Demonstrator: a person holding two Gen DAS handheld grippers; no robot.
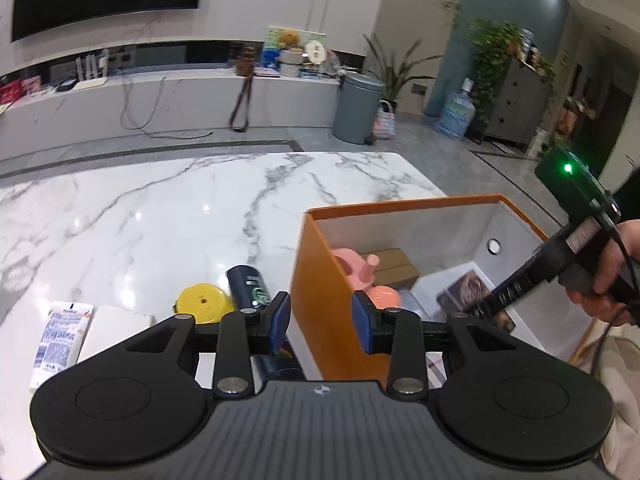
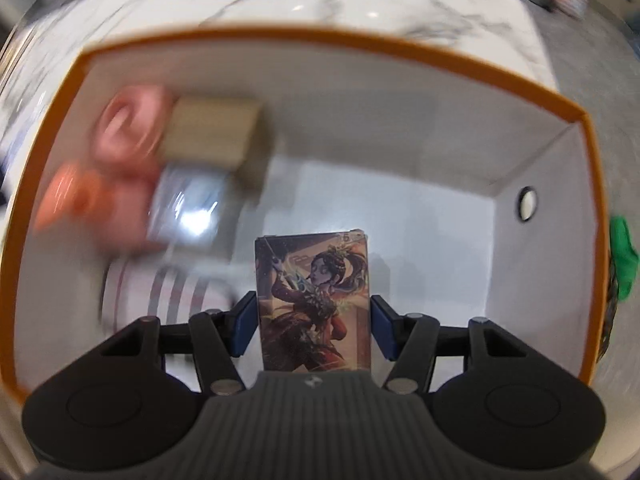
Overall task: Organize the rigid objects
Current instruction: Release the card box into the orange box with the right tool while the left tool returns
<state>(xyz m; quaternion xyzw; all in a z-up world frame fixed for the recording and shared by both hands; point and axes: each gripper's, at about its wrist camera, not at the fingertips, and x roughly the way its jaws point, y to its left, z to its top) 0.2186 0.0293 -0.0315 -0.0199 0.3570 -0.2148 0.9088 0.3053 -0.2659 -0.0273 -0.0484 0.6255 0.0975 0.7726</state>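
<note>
An orange box (image 1: 316,280) with a white inside stands on the marble table (image 1: 160,208). In it lie a pink toy (image 1: 360,272), a brown carton (image 1: 394,266) and a shiny packet (image 2: 188,204). My right gripper (image 2: 314,326) is inside the box (image 2: 588,184), jaws apart, with an illustrated card box (image 2: 314,300) between the pads; a small gap shows on each side. That card box also shows in the left wrist view (image 1: 468,292). My left gripper (image 1: 322,318) is open and empty above the box's left wall. A dark can (image 1: 250,284), a yellow round object (image 1: 204,302) and white packages (image 1: 116,332) lie left of the box.
A blue-printed pouch (image 1: 60,336) lies at the table's near left. Beyond the table are a grey bin (image 1: 358,108), a water jug (image 1: 456,114), plants and a TV console (image 1: 160,96). A green item (image 2: 622,256) sits outside the box's right wall.
</note>
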